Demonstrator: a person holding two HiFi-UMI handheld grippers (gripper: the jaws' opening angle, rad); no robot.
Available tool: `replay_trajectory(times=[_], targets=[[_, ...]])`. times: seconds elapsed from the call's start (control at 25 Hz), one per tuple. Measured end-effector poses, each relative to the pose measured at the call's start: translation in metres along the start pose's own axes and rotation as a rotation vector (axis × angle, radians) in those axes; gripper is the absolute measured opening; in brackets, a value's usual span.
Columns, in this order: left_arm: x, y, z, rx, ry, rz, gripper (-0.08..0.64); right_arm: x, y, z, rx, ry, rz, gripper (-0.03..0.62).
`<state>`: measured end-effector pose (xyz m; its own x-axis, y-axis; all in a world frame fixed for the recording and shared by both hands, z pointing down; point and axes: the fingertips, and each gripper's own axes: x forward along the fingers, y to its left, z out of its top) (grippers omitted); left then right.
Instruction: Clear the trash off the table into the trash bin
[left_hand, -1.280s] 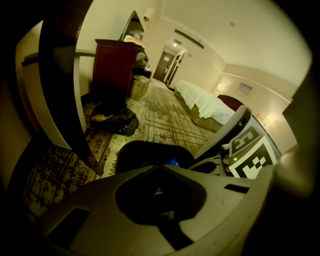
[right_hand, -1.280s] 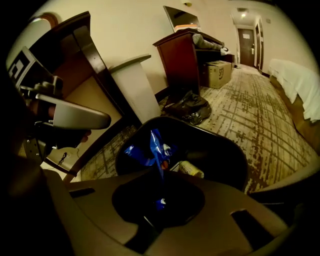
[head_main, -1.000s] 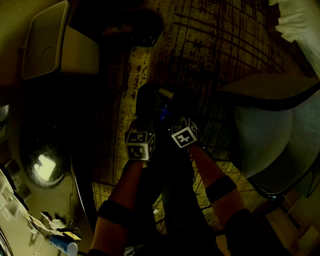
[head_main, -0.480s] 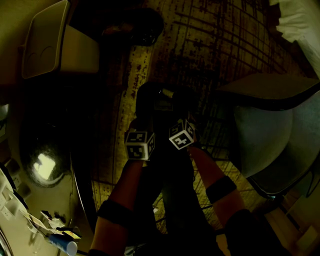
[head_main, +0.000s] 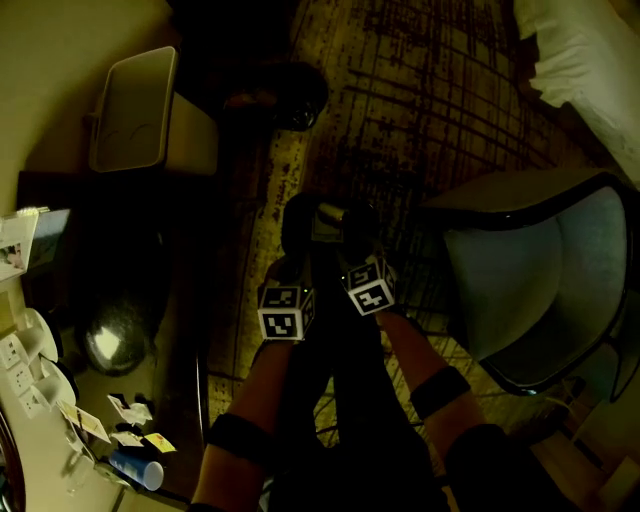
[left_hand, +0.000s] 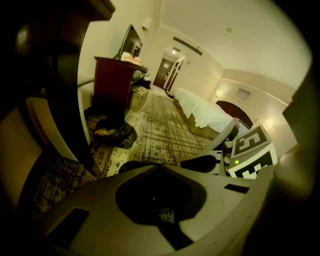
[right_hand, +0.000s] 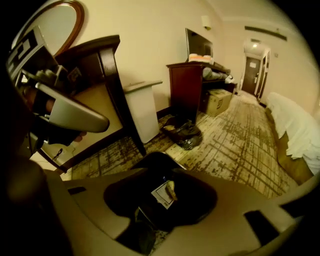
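Left tongs (left_hand: 159, 170): shut; we find nothing held.
Right tongs (right_hand: 167, 172): part open, just been closing, nothing between them.
Trash: one scrap (right_hand: 164, 192) lies below in the dark bin (right_hand: 150, 161); paper scraps (head_main: 128, 412) are on the counter (head_main: 160, 340).
Risk: we judge flat scraps may slip onto the carpet (head_main: 420, 90).
Obscured: bin rim, lost in gloom.

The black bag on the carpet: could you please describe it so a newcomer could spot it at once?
Start at the dark wood cabinet below the television. On the patterned carpet before it, beside the upright white box, lies the black bag. It alone is low, crumpled and glossy.
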<state>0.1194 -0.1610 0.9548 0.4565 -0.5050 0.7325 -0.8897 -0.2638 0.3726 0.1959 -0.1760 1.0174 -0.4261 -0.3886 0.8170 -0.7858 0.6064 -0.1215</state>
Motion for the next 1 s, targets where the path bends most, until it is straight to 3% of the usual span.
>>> replay_trajectory(times=[0.08,0.12,0.44,0.6,0.8,1.0], targets=[[-0.034,-0.019,0.027,0.008,-0.029,0.007,0.005,-0.044,-0.004,0.036,0.022,-0.056,-0.033,0.021],[-0.050,-0.025,0.038,0.015,-0.045,0.019,0.005,-0.065,-0.002,0.054,0.021,-0.078,-0.029,0.007],[-0.209,-0.067,0.129,-0.018,-0.231,0.109,0.005,-0.205,0.034,0.172,-0.067,-0.198,0.025,0.003],[-0.294,-0.057,0.157,-0.047,-0.336,0.193,0.005,-0.250,0.072,0.238,-0.151,-0.273,0.086,0.002],[-0.396,-0.008,0.150,-0.125,-0.470,0.379,0.005,-0.272,0.179,0.309,-0.331,-0.327,0.258,0.000],[-0.497,0.040,0.096,-0.258,-0.547,0.592,0.005,-0.272,0.310,0.330,-0.518,-0.333,0.465,0.000]])
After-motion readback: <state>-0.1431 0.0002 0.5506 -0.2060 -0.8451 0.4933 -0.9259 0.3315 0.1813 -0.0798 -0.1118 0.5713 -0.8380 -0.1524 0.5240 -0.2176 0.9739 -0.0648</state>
